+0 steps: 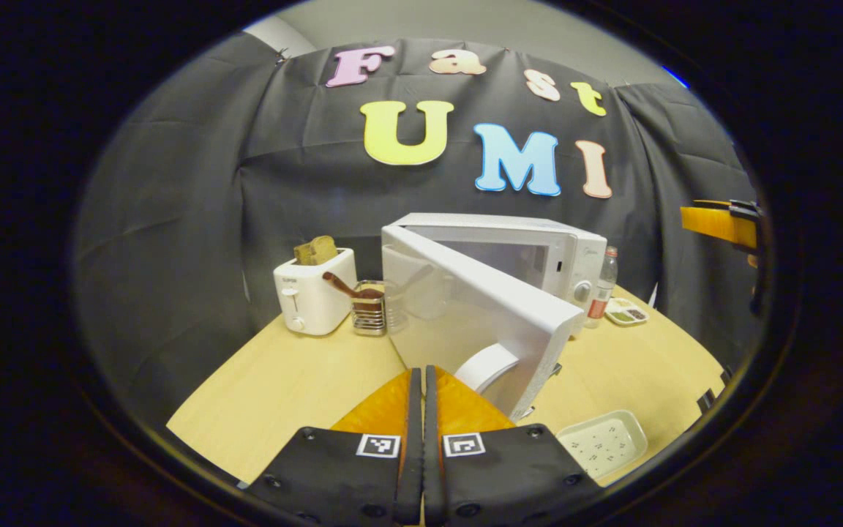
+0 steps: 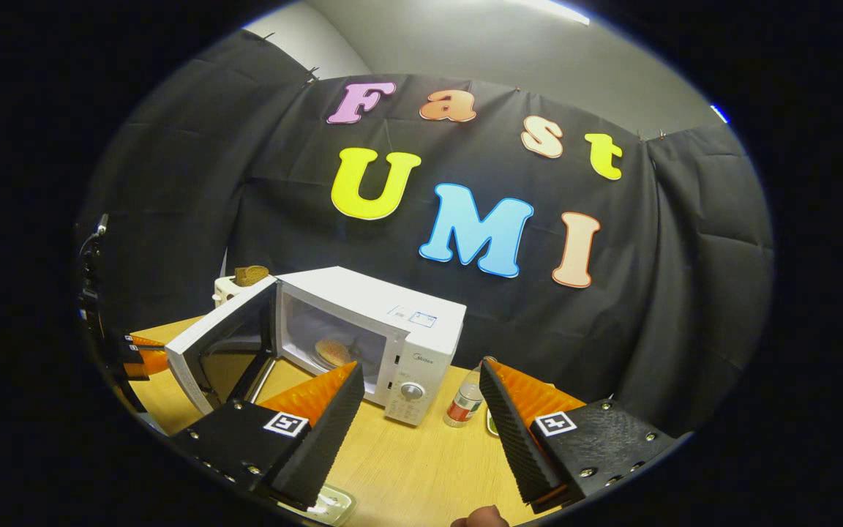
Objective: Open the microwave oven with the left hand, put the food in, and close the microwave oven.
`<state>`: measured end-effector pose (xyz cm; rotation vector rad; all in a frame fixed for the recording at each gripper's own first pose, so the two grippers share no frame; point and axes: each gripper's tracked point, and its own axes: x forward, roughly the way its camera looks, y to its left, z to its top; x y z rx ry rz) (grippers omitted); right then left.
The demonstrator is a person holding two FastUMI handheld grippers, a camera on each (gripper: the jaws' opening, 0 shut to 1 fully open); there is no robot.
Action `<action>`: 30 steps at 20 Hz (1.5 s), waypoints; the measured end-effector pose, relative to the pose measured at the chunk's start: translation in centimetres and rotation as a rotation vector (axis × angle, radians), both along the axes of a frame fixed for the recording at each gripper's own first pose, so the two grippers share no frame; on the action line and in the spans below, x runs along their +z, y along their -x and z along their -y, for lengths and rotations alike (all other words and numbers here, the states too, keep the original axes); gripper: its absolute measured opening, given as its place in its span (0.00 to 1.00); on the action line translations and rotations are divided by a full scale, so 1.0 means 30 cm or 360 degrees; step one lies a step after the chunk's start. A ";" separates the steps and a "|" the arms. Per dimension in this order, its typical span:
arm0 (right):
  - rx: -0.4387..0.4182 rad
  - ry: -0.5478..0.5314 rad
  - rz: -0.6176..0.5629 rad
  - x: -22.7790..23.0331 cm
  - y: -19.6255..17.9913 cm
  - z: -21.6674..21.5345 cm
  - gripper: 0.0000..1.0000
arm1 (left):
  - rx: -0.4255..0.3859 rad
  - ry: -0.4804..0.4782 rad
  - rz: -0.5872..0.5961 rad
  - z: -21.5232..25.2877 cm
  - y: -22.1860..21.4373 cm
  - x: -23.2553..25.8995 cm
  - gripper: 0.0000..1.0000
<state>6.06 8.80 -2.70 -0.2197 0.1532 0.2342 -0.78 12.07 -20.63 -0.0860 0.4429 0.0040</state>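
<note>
The white microwave (image 2: 392, 322) stands on the wooden table with its door (image 2: 220, 351) swung out to the left. A round bun (image 2: 334, 353) lies inside the cavity. My right gripper (image 2: 421, 410) is open and empty, held in front of the microwave and apart from it. In the left gripper view the door (image 1: 480, 307) stands half open just ahead. My left gripper (image 1: 421, 375) is shut with nothing between its fingers, its tips close to the door's curved handle (image 1: 487, 366). The left gripper (image 2: 140, 360) also appears beside the door's outer edge.
A white toaster (image 1: 315, 296) with bread and a metal utensil holder (image 1: 369, 309) stand left of the microwave. A bottle (image 1: 603, 287) and a small dish (image 1: 626, 312) sit to its right. A white tray (image 1: 601, 443) lies near the table's front edge.
</note>
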 end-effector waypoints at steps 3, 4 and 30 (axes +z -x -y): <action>-0.0027 -0.0004 -0.0007 0.005 -0.005 0.066 0.97 | -0.0023 0.0020 -0.0007 0.068 -0.037 0.001 0.08; -0.0040 -0.0007 -0.0005 0.006 -0.009 0.085 0.97 | -0.0034 0.0023 -0.0011 0.088 -0.048 0.000 0.08; -0.0408 -0.0068 -0.0091 -0.049 0.010 0.495 0.96 | -0.0450 0.0036 0.0021 0.611 -0.587 -0.001 0.07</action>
